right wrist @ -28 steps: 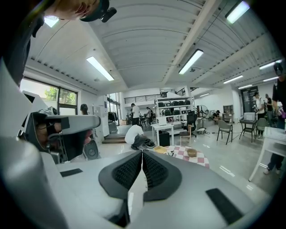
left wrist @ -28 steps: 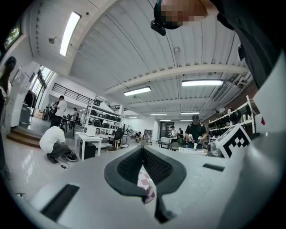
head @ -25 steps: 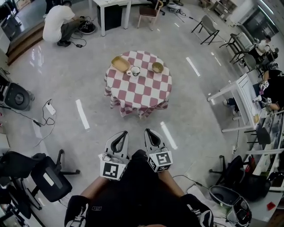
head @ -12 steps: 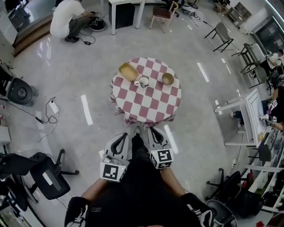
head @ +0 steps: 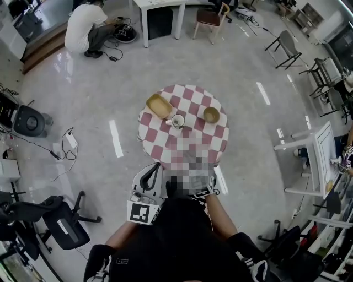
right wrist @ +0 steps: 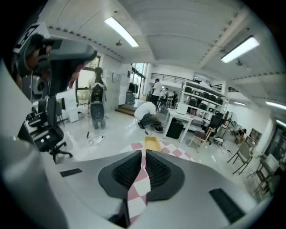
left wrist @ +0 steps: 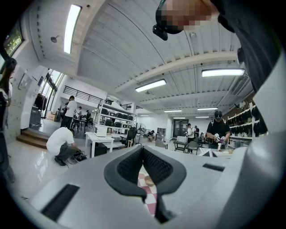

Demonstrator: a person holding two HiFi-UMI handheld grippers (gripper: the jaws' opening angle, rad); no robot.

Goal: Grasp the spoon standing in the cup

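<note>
Table looms nearer than a second ago, cup at my twelve o'clock. Left gripper and right gripper are pinched together, empty. I'm only approaching, and the spoon is probably too small to resolve.

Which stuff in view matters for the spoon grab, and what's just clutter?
Job: cup on the checkered table (spoon too small to make out); left gripper, right gripper, both shut and empty.
Lying about: yellow tray, bowl, office chair, white desk.
</note>
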